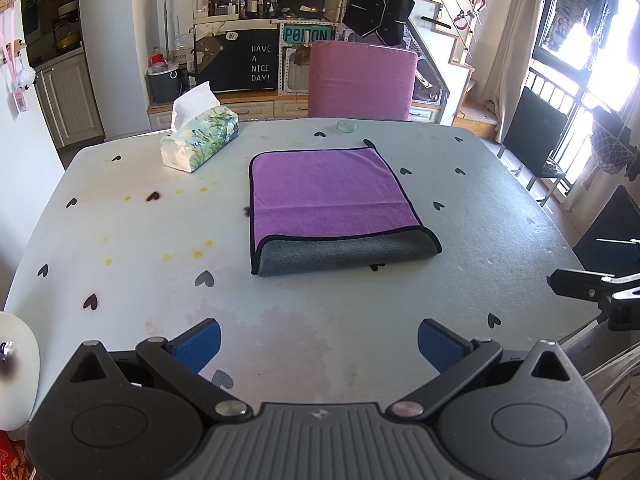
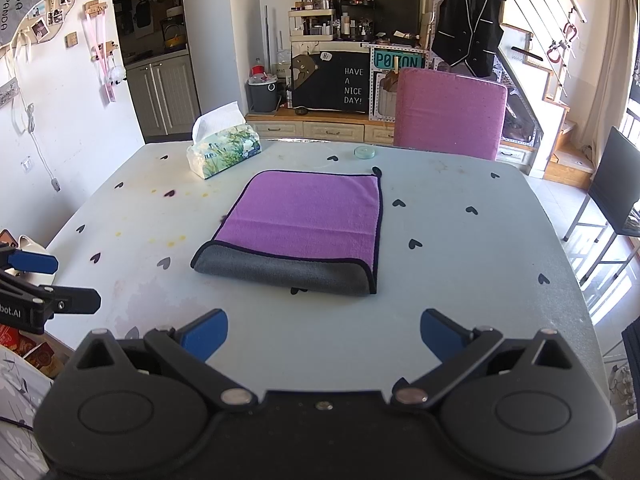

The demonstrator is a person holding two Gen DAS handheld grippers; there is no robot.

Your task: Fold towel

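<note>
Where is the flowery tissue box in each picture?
Left wrist view: the tissue box sits upper left on the table, left of the towel.
Right wrist view: the tissue box sits upper left, at the table's far edge.
Shared landmark: the pink chair behind the table.

The towel [image 1: 332, 204] is lying folded over on the table [image 1: 132, 280], near its middle, with the fold at the near edge and the upper layer stopping just short of it, so a strip of the lower layer is showing along the front. A tissue pack [image 1: 200, 138] is sitting behind and to the left of the towel, apart from it. A small round dish [image 1: 346, 125] is resting near the far edge of the table, behind the towel. A chair [image 1: 362, 80] is standing just beyond that far edge. The left gripper [image 1: 319, 344] and the right gripper [image 2: 324, 334] are hovering side by side at the near edge, both spread wide, well in front of the towel.
</note>
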